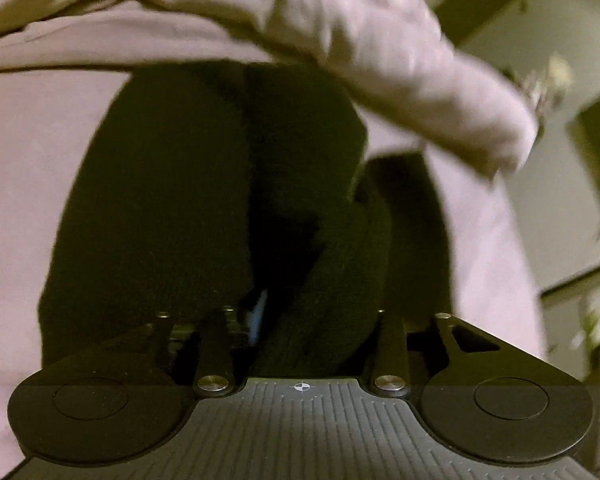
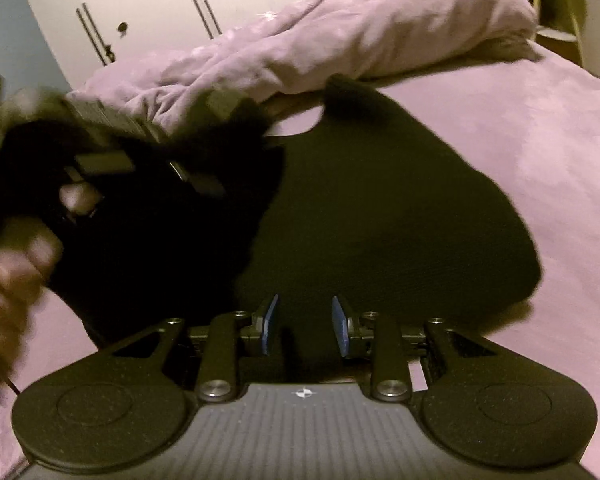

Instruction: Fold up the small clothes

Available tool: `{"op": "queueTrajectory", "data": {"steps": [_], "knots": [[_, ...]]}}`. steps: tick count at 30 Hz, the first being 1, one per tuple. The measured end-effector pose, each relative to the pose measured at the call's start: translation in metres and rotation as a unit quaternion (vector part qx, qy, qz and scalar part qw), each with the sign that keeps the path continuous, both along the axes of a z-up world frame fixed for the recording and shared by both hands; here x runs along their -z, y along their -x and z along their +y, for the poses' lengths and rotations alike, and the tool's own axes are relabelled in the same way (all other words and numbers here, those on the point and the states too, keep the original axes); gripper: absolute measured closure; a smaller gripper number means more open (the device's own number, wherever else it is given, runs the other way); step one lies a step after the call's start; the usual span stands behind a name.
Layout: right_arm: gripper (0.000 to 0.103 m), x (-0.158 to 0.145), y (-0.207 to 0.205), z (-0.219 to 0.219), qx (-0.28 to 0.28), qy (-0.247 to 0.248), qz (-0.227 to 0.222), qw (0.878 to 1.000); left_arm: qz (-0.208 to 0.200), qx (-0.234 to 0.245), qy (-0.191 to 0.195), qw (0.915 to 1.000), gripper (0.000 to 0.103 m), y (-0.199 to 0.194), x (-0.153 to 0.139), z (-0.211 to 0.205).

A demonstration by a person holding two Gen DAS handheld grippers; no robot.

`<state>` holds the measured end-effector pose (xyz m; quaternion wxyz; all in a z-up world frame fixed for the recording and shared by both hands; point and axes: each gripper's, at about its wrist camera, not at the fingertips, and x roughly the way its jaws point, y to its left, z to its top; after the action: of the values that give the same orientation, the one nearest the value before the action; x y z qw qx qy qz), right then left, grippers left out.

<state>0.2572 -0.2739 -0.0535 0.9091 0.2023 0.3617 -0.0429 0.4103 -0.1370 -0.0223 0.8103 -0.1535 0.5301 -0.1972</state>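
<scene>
Blue pads lined the right gripper (image 2: 305, 326), whose jaws stood apart with nothing between them, poised over the near edge of a black garment (image 2: 380, 208) spread on the lilac bedsheet (image 2: 532, 128). The left gripper (image 1: 260, 312) had a bunched fold of that cloth heaped over its fingers; whether it was clamped could not be told. Bare sheet lay open to the right; a rumpled duvet (image 2: 320, 44) bounded the far edge.
</scene>
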Motion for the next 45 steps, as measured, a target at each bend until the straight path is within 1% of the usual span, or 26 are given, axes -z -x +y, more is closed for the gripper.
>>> {"op": "queueTrajectory", "data": {"steps": [1,2,3,5,6,7,8,11,13,15,17,18,20,21,23,25,29,31,33,35,37,38,39,42,44,45], "knots": [[0.074,0.000,0.003,-0.005,0.001,-0.002,0.001,1.000,-0.006,0.013,-0.004,0.9999,0.056,0.005,-0.003,-0.003],[0.074,-0.001,0.004,-0.008,0.002,-0.002,0.000,1.000,-0.019,0.023,0.000,0.9995,0.042,0.011,-0.010,-0.002],[0.073,0.000,0.009,-0.012,0.002,-0.004,-0.001,1.000,-0.032,0.038,0.013,0.9987,0.032,0.019,-0.021,0.002],[0.073,0.002,0.011,-0.017,0.004,-0.007,0.002,1.000,-0.046,0.053,0.055,0.9960,0.028,0.031,-0.041,0.016],[0.073,0.001,0.016,-0.018,0.006,-0.010,0.003,1.000,-0.052,0.050,0.071,0.9949,0.021,0.037,-0.049,0.025],[0.073,0.001,0.016,-0.020,0.007,-0.015,0.003,1.000,-0.061,0.036,0.075,0.9947,0.017,0.043,-0.056,0.037],[0.073,-0.001,0.015,-0.021,0.009,-0.018,0.003,1.000,-0.070,0.016,0.067,0.9951,0.013,0.049,-0.060,0.050],[0.071,-0.008,0.015,-0.022,0.007,-0.022,-0.003,1.000,-0.076,-0.056,0.012,0.9954,0.012,0.055,-0.052,0.086],[0.071,-0.016,0.016,-0.021,0.005,-0.021,-0.012,1.000,-0.050,-0.101,-0.016,0.9935,0.012,0.057,-0.036,0.107],[0.070,-0.025,0.016,-0.021,0.004,-0.012,-0.018,1.000,-0.017,-0.139,-0.025,0.9898,0.012,0.054,-0.012,0.127],[0.065,-0.035,0.017,-0.022,0.017,0.001,-0.025,1.000,0.009,-0.156,-0.032,0.9871,0.012,0.055,0.007,0.139],[0.064,-0.039,0.018,-0.024,0.027,0.002,-0.028,0.999,0.016,-0.160,-0.033,0.9865,0.012,0.058,0.013,0.144],[0.061,-0.050,0.023,-0.030,0.045,-0.011,-0.042,0.998,0.012,-0.158,-0.035,0.9867,0.012,0.065,0.020,0.147],[0.060,-0.056,0.025,-0.031,0.049,-0.017,-0.051,0.997,0.010,-0.153,-0.046,0.9872,0.012,0.067,0.023,0.147],[0.047,-0.064,0.026,-0.028,0.036,-0.034,-0.066,0.997,0.008,-0.142,-0.061,0.9880,0.012,0.071,0.028,0.143],[0.041,-0.067,0.021,-0.020,0.006,-0.060,-0.070,0.996,0.007,-0.122,-0.068,0.9902,0.012,0.075,0.033,0.142],[0.040,-0.052,-0.003,0.005,-0.057,-0.071,-0.043,0.995,0.006,-0.099,-0.070,0.9926,0.012,0.077,0.040,0.132],[0.040,-0.037,-0.017,0.010,-0.065,-0.078,-0.022,0.995,0.008,-0.080,-0.062,0.9948,0.012,0.076,0.046,0.125],[0.042,-0.020,-0.030,0.010,-0.071,-0.119,0.000,0.990,0.005,-0.055,-0.071,0.9960,0.012,0.074,0.051,0.116],[0.065,-0.004,-0.039,0.007,-0.072,-0.166,0.016,0.983,-0.005,-0.037,-0.090,0.9952,0.013,0.072,0.057,0.106],[0.073,0.004,-0.044,0.005,-0.069,-0.189,0.024,0.979,-0.022,-0.029,-0.107,0.9935,0.020,0.076,0.059,0.100],[0.077,0.004,-0.042,0.005,-0.069,-0.194,0.020,0.978,-0.029,-0.032,-0.110,0.9929,0.025,0.075,0.058,0.100],[0.079,0.001,-0.040,0.005,-0.069,-0.189,0.011,0.979,-0.029,-0.039,-0.108,0.9930,0.037,0.073,0.058,0.101],[0.083,-0.024,-0.031,0.009,-0.075,-0.122,-0.031,0.989,-0.011,-0.061,-0.080,0.9948,0.053,0.069,0.057,0.107],[0.084,-0.043,-0.021,0.007,-0.074,-0.102,-0.057,0.990,-0.016,-0.079,-0.060,0.9949,0.054,0.071,0.049,0.111],[0.084,-0.048,-0.018,0.005,-0.072,-0.095,-0.066,0.991,-0.026,-0.081,-0.060,0.9946,0.054,0.074,0.044,0.112]]}}
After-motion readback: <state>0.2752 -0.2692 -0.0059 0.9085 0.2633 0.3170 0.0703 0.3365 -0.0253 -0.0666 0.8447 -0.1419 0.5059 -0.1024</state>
